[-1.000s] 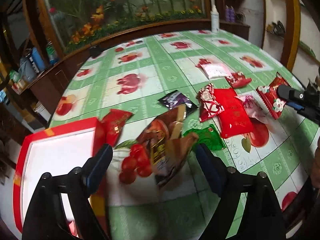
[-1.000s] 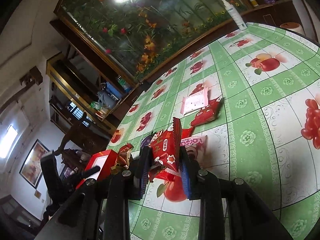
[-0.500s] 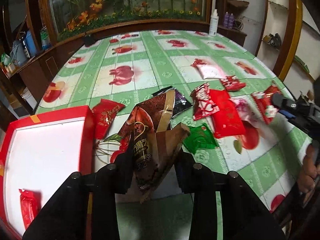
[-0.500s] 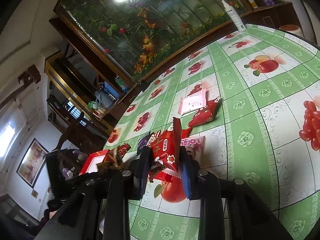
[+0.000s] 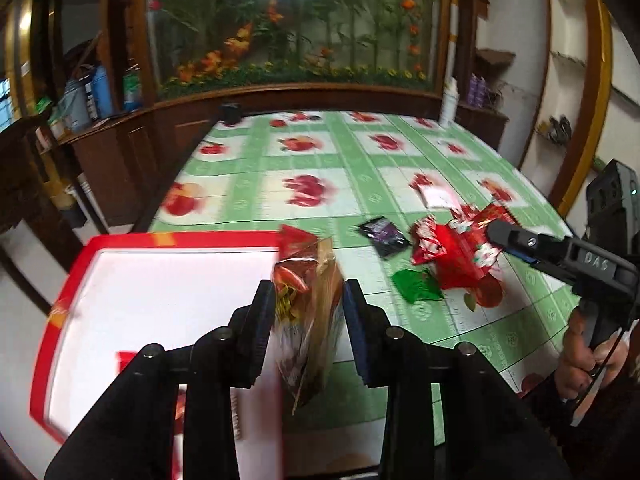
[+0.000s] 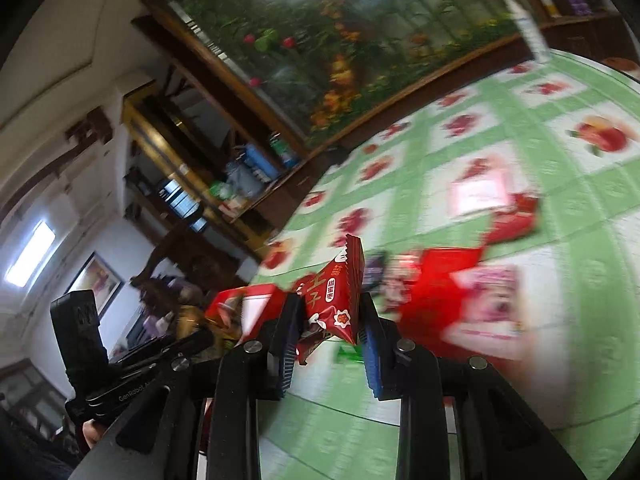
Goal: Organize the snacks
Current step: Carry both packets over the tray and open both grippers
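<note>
My left gripper [image 5: 308, 304] is shut on a brown and gold snack bag [image 5: 310, 312], lifted off the table and hanging over the right edge of the red-rimmed white tray [image 5: 160, 296]. My right gripper [image 6: 328, 326] is shut on a red snack packet [image 6: 334, 300], also raised above the table. In the left wrist view the right gripper [image 5: 494, 238] shows at the right, held by a hand [image 5: 588, 356]. Several loose snacks remain on the cloth: a red pile [image 5: 452, 256], a green packet [image 5: 416, 284], a dark purple packet [image 5: 382, 234] and a pink packet [image 5: 438, 196].
The round table wears a green and white fruit-print cloth [image 5: 320, 172]. A white bottle [image 5: 448, 100] stands at its far edge. A wooden cabinet with a flower mural [image 5: 296, 32] backs the table, and cluttered shelves [image 5: 80, 100] stand at the left.
The left gripper closed on the brown bag, lifted it and carried it left to the tray's edge. The right gripper, holding the red packet throughout, rose and shifted left toward the tray.
</note>
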